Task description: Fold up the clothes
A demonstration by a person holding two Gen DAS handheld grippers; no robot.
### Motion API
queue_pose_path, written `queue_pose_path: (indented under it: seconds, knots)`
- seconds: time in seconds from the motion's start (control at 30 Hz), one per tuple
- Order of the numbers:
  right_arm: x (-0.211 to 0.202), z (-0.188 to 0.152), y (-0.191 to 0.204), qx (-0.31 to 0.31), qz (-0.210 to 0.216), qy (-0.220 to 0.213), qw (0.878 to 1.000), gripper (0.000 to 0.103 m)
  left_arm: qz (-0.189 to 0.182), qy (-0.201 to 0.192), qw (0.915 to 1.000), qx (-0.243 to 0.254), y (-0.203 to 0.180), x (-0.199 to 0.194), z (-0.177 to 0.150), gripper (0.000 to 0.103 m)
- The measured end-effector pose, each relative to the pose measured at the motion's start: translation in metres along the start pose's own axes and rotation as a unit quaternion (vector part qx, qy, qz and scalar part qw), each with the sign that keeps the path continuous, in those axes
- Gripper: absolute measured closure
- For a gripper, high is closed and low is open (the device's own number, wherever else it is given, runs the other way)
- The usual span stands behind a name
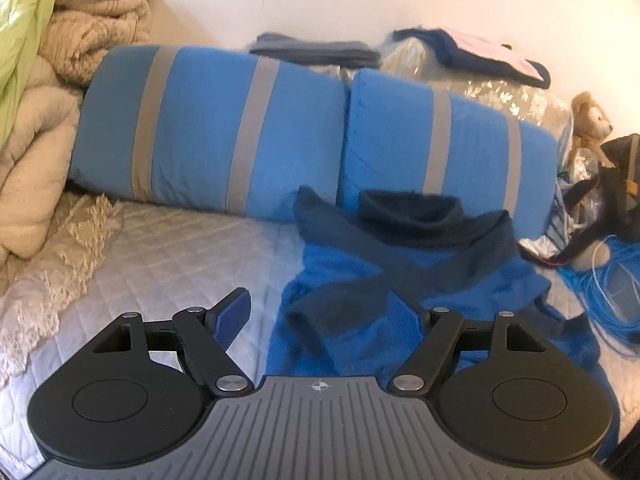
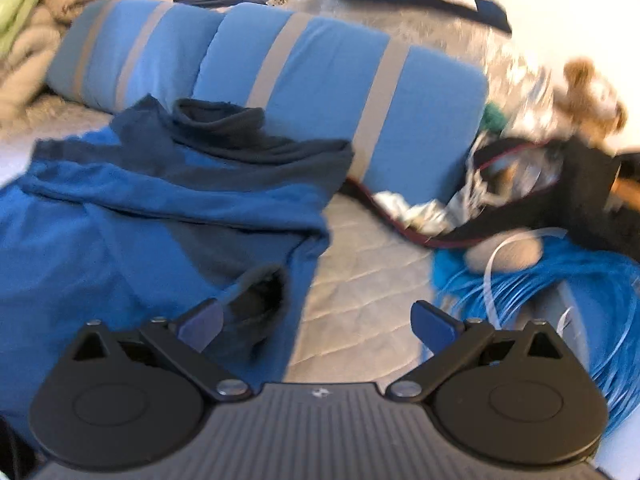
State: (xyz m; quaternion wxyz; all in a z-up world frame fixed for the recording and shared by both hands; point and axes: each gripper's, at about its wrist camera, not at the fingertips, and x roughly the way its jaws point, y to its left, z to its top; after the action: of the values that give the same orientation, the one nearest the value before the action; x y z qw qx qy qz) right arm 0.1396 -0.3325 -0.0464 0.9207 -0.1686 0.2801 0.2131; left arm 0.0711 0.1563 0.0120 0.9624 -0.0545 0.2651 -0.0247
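Observation:
A blue sweater with navy sleeves and a navy turtleneck collar lies on the quilted bed, both sleeves folded across its chest. My left gripper is open and empty, above the sweater's left edge where a navy cuff lies. The sweater also shows in the right wrist view, with a navy cuff at its right edge. My right gripper is open and empty, its left finger over that cuff and its right finger over bare quilt.
Two blue pillows with grey stripes lean against the wall behind the sweater. Beige blankets pile at the left. A coil of blue cable, a black bag and a teddy bear crowd the right side.

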Motion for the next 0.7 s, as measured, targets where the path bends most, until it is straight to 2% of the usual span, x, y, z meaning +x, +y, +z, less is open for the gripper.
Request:
queue_pose_path:
  seconds: [0.07, 0.17, 0.27, 0.4, 0.53, 0.7]
  knots:
    - [0.004, -0.004, -0.012, 0.036, 0.031, 0.021, 0.999, 0.000, -0.007, 0.007, 1.0000, -0.002, -0.003, 0.001, -0.005, 0.031]
    - [0.012, -0.019, -0.036, 0.101, 0.087, 0.056, 0.989, 0.000, -0.021, 0.017, 0.9996, 0.008, -0.013, 0.007, -0.011, 0.031]
    - [0.013, -0.042, -0.058, 0.167, 0.131, 0.075, 0.974, 0.000, -0.038, 0.029, 0.9985, 0.027, -0.025, 0.014, -0.017, 0.031]
    - [0.006, -0.073, -0.073, 0.221, 0.184, 0.084, 0.954, 0.000, -0.049, 0.044, 0.9971, 0.039, -0.040, 0.025, -0.022, 0.031]
    - [0.005, -0.102, -0.073, 0.236, 0.218, 0.109, 0.941, 0.000, -0.060, 0.048, 0.9963, 0.039, -0.050, 0.030, -0.023, 0.031]
    - [-0.001, -0.132, -0.059, 0.193, 0.228, 0.132, 0.945, 0.000, -0.067, 0.046, 0.9963, 0.026, -0.058, 0.032, -0.020, 0.031]
